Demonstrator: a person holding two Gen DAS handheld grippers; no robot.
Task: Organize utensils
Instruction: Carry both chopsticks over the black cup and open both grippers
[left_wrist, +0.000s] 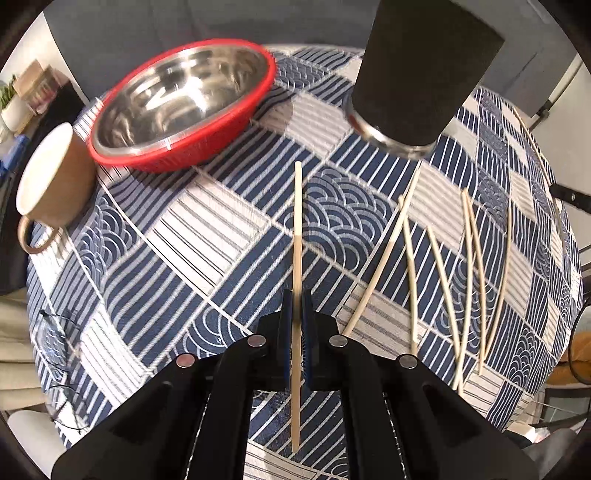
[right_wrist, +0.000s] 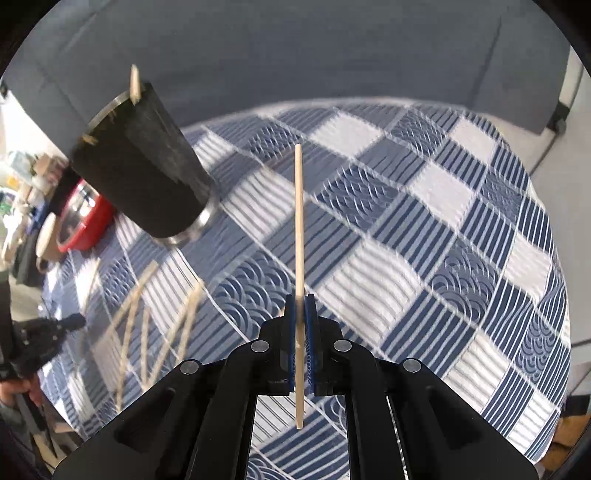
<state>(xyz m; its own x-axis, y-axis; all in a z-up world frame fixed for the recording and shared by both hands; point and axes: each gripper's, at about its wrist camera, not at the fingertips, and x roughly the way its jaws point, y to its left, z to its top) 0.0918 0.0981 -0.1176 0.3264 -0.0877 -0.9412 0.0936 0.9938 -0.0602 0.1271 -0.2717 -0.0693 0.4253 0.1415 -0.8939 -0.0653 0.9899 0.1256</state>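
Note:
My left gripper (left_wrist: 297, 302) is shut on a pale wooden chopstick (left_wrist: 297, 236) that points forward above the table. My right gripper (right_wrist: 300, 304) is shut on another chopstick (right_wrist: 299, 229), also held above the cloth. A black cylindrical holder (left_wrist: 417, 70) with a metal base stands at the back; in the right wrist view (right_wrist: 144, 166) it is at the left with a chopstick end (right_wrist: 135, 83) sticking out of its top. Several loose chopsticks (left_wrist: 443, 273) lie on the cloth to the right of my left gripper; they show blurred in the right wrist view (right_wrist: 147, 314).
A steel bowl in a red basket (left_wrist: 184, 107) sits at the back left, a tan mug (left_wrist: 51, 177) beside it. The table wears a blue and white patterned cloth (left_wrist: 184, 240). The left gripper's body (right_wrist: 40, 336) shows at the left of the right wrist view.

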